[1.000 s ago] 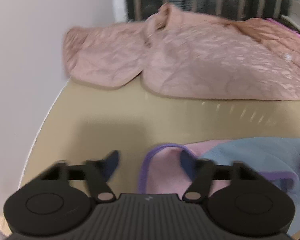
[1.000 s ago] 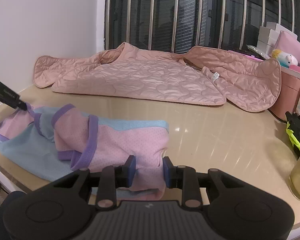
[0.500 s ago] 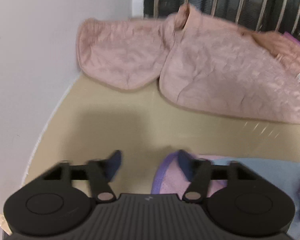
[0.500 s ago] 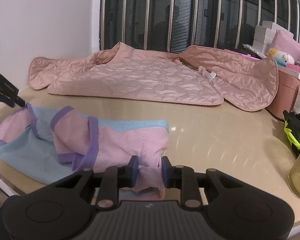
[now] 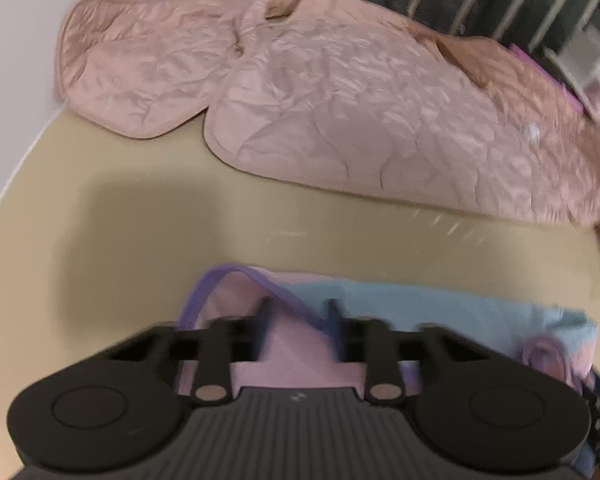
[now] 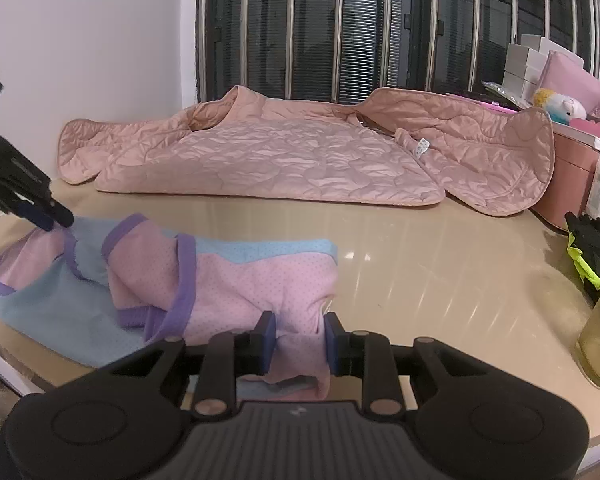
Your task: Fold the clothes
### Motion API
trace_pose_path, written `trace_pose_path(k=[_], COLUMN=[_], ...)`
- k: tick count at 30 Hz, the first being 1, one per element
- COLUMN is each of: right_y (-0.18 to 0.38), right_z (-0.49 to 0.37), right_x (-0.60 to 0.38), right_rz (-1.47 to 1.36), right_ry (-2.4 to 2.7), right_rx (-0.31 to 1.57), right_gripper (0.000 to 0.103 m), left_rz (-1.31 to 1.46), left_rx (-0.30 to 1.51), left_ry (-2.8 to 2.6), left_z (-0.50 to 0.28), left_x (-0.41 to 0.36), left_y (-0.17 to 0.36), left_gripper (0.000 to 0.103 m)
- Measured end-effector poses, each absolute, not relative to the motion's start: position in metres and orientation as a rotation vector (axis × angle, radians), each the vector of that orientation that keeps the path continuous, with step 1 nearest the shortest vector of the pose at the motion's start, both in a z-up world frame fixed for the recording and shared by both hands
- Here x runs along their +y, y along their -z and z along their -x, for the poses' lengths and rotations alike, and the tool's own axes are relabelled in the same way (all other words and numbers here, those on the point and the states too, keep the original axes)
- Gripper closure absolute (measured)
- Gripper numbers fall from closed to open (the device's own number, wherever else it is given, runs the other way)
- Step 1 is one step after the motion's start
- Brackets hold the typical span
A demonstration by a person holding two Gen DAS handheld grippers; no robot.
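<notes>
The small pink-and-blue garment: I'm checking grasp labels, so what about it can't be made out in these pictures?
- Left wrist view: motion blur; whether the left gripper already pinches the small garment is unclear.
- Right wrist view: the right gripper, shut on the fabric, hides the hem beneath it.
- Right wrist view: the garment's near-left corner is cut off by the table edge.

Pink/blue dotted top (image 6: 228,280), purple trim

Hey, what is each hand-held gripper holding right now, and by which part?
Right hand-held gripper pinches the small pink-and-blue garment at its near pink edge. Left hand-held gripper straddles its purple-trimmed corner; whether it grips cannot be told.
</notes>
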State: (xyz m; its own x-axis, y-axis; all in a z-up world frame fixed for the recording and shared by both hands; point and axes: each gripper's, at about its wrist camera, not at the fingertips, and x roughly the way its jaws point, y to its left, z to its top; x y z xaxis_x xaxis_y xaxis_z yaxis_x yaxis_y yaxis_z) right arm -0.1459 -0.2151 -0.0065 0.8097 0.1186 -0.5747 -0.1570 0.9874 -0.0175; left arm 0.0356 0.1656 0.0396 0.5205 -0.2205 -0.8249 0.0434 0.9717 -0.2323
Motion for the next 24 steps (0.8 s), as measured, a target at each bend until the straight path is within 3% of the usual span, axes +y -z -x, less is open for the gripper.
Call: trace_pose_path(k=[5,8,13,16,21,24], right_y=[0.007,0.008,0.005,-0.004,-0.032,-0.053], right_z=[0.146,0.146,0.143,0.141,0.145,0.149], right_x=[-0.214,-0.214,-0.212,-0.217,-0.213,-0.192], right_rz=[0.072,0.072,0.107,0.077,0.064,0.057], right_ry=[-0.147,-0.145,-0.144,-0.14,-0.162,-0.208], right_rx=[0.604,0.599,0.585,0.57,0.524,0.487], right_gripper=[0.078,0.079,0.093,0.095,0.095,0.095], left_rz=[0.32,0.328,0.255,0.212,0.192,0.231], left_rx=[0.952,0.938,0.885,0.842,0.78,0.746], left_ry=[0.123,0.101,0.121,0.145,0.273,0.298], left_z=[-0.034,-0.03,-0.006,0.012,0.04,0.053], left_x=[0.187,0.193,0.178,0.164,0.131,0.13], left_y=[-0.038,-0.039,-0.064,-0.083,-0.107,-0.116], left_gripper=[0.097,0.092,0.065,0.049,0.034,0.032])
